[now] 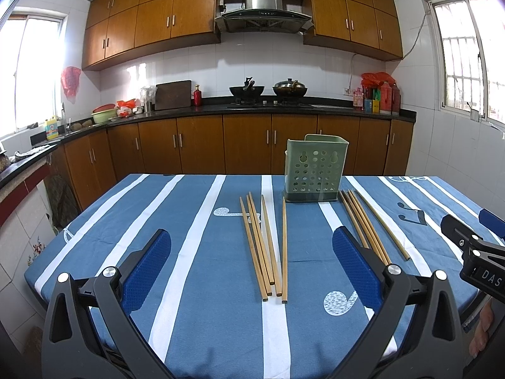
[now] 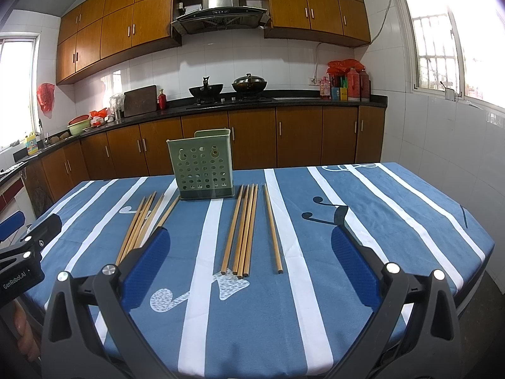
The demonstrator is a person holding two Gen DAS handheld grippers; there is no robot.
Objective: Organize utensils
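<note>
A green perforated utensil holder (image 1: 315,167) (image 2: 202,165) stands upright on the blue striped tablecloth (image 1: 202,252) (image 2: 363,221). Two groups of wooden chopsticks lie flat on the cloth in front of it. The left group (image 1: 265,246) (image 2: 139,224) lies between the fingers of my left gripper (image 1: 252,237), which is open and empty above the table. The right group (image 1: 366,224) (image 2: 246,230) lies between the fingers of my right gripper (image 2: 252,237), also open and empty. Each gripper shows at the edge of the other's view.
Behind the table runs a black kitchen counter (image 1: 221,110) with wooden cabinets, two woks (image 1: 246,90), a cutting board and bottles. The near table edge lies just below the grippers. A white tiled wall (image 2: 442,132) stands to the right.
</note>
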